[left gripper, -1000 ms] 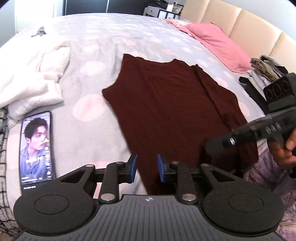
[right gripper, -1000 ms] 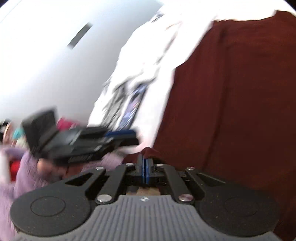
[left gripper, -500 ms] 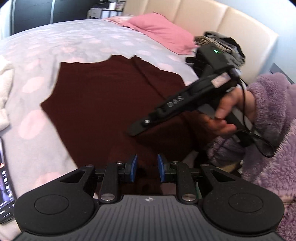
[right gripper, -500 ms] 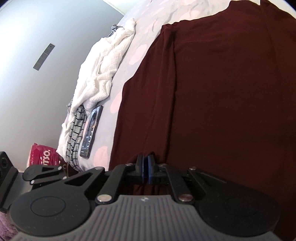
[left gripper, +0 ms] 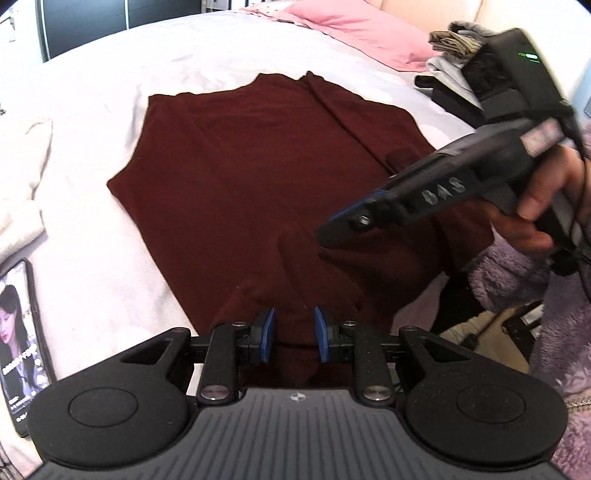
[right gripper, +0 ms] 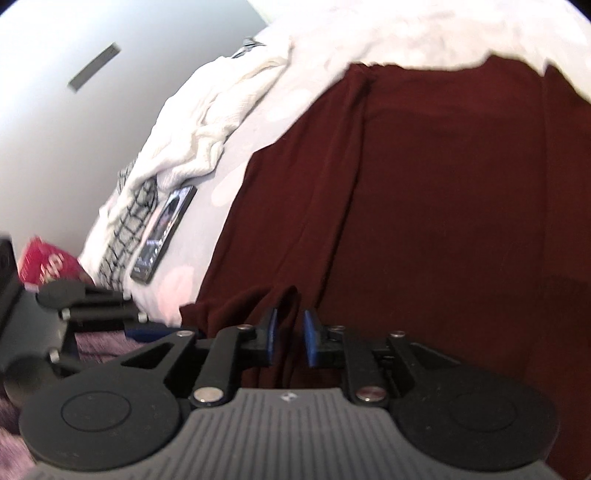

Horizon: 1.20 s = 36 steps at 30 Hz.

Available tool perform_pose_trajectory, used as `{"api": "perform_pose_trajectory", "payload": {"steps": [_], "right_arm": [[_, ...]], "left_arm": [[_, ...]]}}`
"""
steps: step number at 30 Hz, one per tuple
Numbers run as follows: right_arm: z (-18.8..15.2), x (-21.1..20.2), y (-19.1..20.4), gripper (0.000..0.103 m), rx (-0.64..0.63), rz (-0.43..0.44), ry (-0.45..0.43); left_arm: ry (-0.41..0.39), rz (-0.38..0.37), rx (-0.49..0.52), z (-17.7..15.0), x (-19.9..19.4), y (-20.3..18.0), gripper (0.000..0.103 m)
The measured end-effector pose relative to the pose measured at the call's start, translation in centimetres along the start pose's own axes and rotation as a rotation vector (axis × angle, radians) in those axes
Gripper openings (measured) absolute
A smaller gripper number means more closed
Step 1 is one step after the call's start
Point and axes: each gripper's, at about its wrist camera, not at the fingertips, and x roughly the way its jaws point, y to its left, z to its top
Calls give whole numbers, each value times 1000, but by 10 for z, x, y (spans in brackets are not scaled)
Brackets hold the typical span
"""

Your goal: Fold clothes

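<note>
A dark red garment (left gripper: 258, 177) lies spread flat on the pale spotted bed (left gripper: 110, 74). My left gripper (left gripper: 293, 334) hovers over its bunched near edge, open, with fabric showing in the gap but not pinched. A hand in a purple fleece sleeve (left gripper: 517, 266) holds my right gripper (left gripper: 328, 230) just above the cloth to the right. In the right wrist view the right gripper (right gripper: 288, 338) has its jaws opening. A raised fold of the garment (right gripper: 443, 203) stands loose between the blue pads (right gripper: 309, 339).
A lit phone (left gripper: 18, 332) lies on the bed's left edge beside a white crumpled cloth (left gripper: 18, 166) and a checked cloth (right gripper: 125, 236). A pink pillow (left gripper: 369, 33) and a pile of clothes (left gripper: 454, 48) sit at the headboard end. A red bag (right gripper: 44, 262) is beyond the bed.
The right gripper's pads were pressed together on a fabric fold and now stand apart from it. The left gripper swung right and lower over the garment's near edge.
</note>
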Motion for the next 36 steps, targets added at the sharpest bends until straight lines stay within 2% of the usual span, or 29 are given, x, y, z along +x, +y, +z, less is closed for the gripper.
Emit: {"api": "perform_pose_trajectory", "payload": {"steps": [2, 10, 13, 15, 17, 22, 28, 30, 34, 36], "right_arm": [[-3, -5, 9, 30, -66, -32, -16], [-24, -17, 50, 33, -395, -135, -41], [-35, -21, 61, 37, -512, -146, -30], [-42, -21, 69, 45, -584, -139, -27], [-48, -22, 76, 47, -658, -128, -22], [-56, -17, 82, 47, -737, -113, 31], [-67, -5, 90, 43, -770, -73, 150], [-71, -2, 90, 42, -788, -81, 171], [-85, 4, 97, 42, -904, -107, 184], [-92, 8, 101, 46, -945, -124, 193]], "left_arm": [[1, 27, -6, -1, 0, 3, 21], [9, 107, -26, 5, 8, 10, 21], [5, 126, -27, 6, 10, 12, 21], [1, 137, -31, 7, 11, 13, 21], [-3, 148, -35, 8, 12, 15, 21], [-14, 166, -35, 9, 17, 16, 21], [-20, 168, -40, 9, 18, 19, 21], [-20, 168, -38, 9, 18, 19, 21], [-20, 164, -58, 11, 21, 22, 21], [-19, 160, -74, 12, 22, 25, 21]]}}
